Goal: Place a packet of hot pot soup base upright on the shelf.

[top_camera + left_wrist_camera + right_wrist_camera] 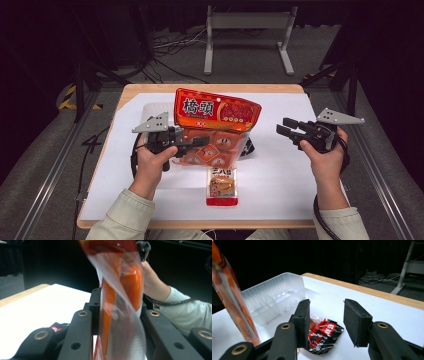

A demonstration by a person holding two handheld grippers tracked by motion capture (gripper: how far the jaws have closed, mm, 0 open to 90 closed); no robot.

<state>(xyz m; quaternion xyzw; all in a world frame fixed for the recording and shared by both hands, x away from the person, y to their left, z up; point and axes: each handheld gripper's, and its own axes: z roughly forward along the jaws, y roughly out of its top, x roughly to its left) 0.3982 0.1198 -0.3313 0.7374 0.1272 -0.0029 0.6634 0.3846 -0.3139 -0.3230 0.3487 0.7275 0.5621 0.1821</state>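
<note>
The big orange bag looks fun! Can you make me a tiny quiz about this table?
1. True or false: the left gripper holds the big orange bag up off the table.
2. What lies on the white sheet nearest the person? A) a small snack packet B) a spoon C) a cup
3. Fill in: the right gripper has its jaws ____ with nothing between them.

Key: 1 true; 2 A; 3 open.

Lab-like recording bay: dark surround, aluminium frame rails, floor cables, white-covered wooden table, hazard tape.
</note>
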